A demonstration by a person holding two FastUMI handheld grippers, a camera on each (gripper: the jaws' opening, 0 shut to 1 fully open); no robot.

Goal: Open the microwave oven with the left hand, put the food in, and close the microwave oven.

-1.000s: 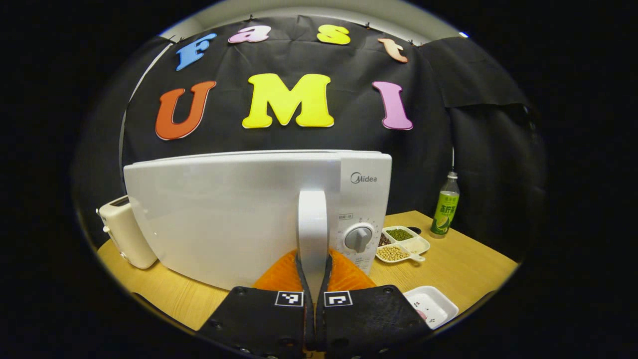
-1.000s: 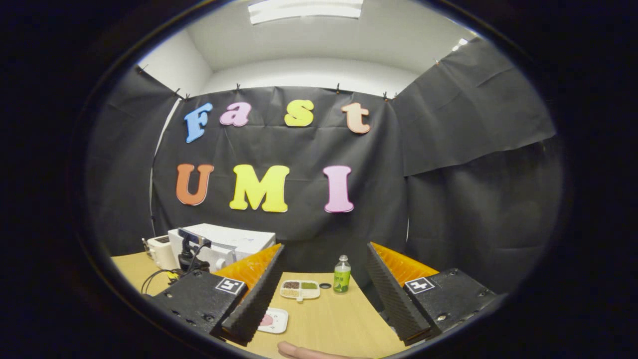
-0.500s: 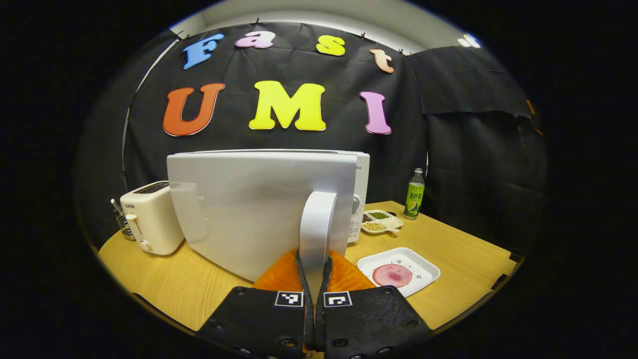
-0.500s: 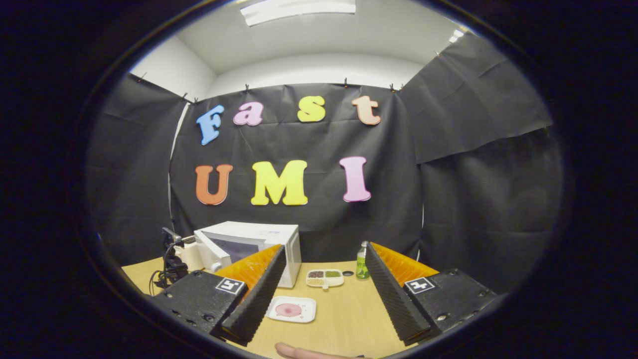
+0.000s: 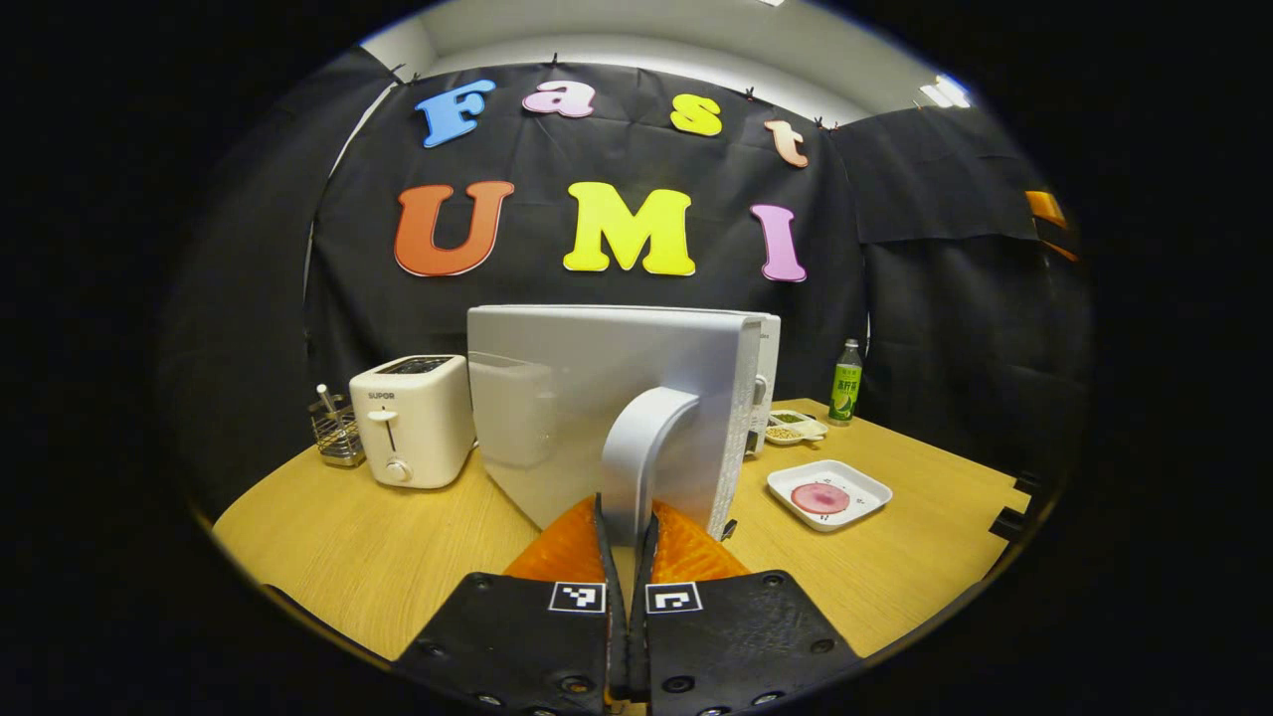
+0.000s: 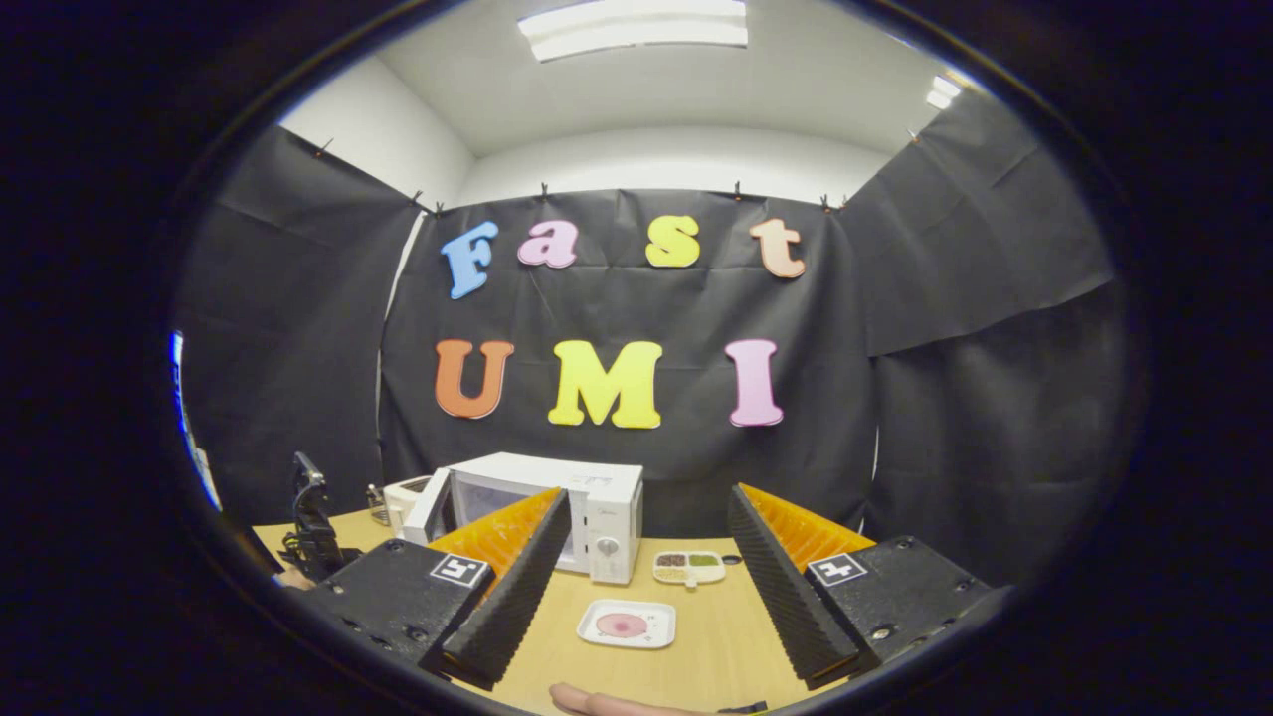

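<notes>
My left gripper is shut on the white handle of the microwave door, which stands swung well out from the white microwave. A white plate with a round pink slice of food lies on the wooden table to the right of the door. The same plate lies between the fingers of my right gripper in the right gripper view, farther off. That gripper hangs open above the table and holds nothing.
A cream toaster and a small wire rack stand left of the microwave. A divided dish of beans and a green bottle sit behind the plate. A fingertip shows at the right gripper view's bottom edge.
The microwave door has swung further out, pulled by my left gripper on its handle. The right gripper's view has turned so the microwave and plate sit nearer its middle.
</notes>
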